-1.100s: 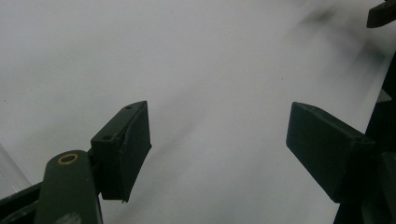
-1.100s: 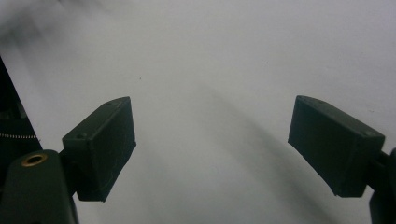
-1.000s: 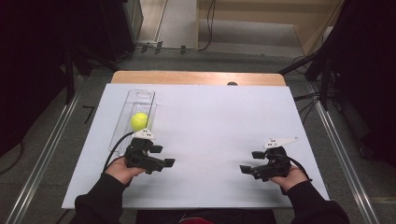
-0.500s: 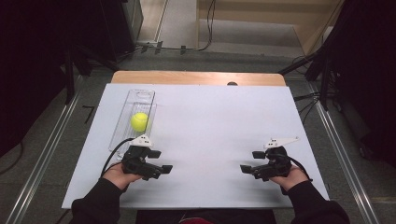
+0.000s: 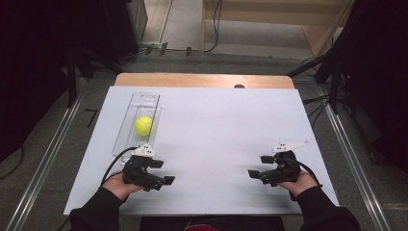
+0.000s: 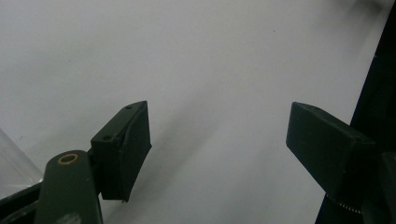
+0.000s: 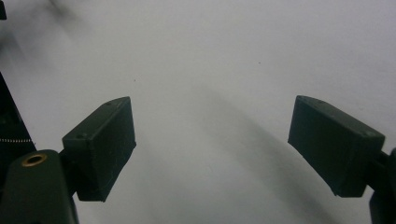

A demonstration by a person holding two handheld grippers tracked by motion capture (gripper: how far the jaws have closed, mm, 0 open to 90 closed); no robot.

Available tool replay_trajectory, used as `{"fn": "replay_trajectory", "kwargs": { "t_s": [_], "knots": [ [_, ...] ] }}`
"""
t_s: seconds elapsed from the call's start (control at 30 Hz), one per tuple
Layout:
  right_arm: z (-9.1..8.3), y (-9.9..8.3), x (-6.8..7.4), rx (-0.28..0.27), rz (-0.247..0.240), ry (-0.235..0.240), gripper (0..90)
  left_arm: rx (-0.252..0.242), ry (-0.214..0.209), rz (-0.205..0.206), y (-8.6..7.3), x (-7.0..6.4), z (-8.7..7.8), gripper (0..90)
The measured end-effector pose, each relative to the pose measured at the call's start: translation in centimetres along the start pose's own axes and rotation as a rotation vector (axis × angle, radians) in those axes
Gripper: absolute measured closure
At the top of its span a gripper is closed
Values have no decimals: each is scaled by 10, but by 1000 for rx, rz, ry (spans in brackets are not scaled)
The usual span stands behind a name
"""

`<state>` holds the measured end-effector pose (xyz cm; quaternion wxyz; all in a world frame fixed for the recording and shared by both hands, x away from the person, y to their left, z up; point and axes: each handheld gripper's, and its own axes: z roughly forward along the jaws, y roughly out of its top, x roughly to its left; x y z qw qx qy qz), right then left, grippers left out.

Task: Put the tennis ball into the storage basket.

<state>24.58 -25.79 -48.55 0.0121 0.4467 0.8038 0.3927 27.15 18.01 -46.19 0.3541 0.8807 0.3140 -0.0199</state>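
Left gripper (image 5: 161,174) has slid back toward the near edge since a second ago, when it sat just below the tray; now there's a clear gap between it and the tray's near end. Right gripper (image 5: 256,173) has barely shifted, low on the right side. Both sets of jaws stand wide apart with nothing between them, bare white sheet showing in each gripper view.

The ball (image 5: 143,125) sits in the clear tray (image 5: 147,100), around its middle, same spot as before. The tray's long axis runs away from the person, along the left side of the sheet (image 5: 226,130), near its left edge.

Between the grippers and across the centre and right, the sheet is bare. A strip of wooden table (image 5: 202,80) shows beyond its far edge.
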Motion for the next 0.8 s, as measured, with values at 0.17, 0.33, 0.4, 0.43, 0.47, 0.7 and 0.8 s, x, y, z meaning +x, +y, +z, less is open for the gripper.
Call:
{"fn": "replay_trajectory", "kwargs": {
  "t_s": [0.17, 0.33, 0.4, 0.43, 0.47, 0.7, 0.8],
  "knots": [
    [0, 0, 0, 1, -3, 0, 128, -2, 0, 2, 0, 0, 0, 226],
    [0, 0, 0, 0, -3, -1, 128, -5, -2, 0, 0, 0, -1, 226],
    [1, 0, 0, 1, -3, 1, 128, -6, -2, 0, -1, 0, 0, 226],
    [1, 0, 0, 2, -3, 0, 128, -6, -2, 0, -1, 0, 0, 226],
    [1, 0, 0, 2, -3, 0, 128, -7, -2, 0, -1, 0, 0, 226],
    [1, 0, 0, 3, -1, -2, 128, -9, -4, 2, -1, 0, -1, 226],
    [1, 0, 0, 3, -3, -2, 128, -13, -4, -1, -1, 0, -1, 226]
  ]
}}
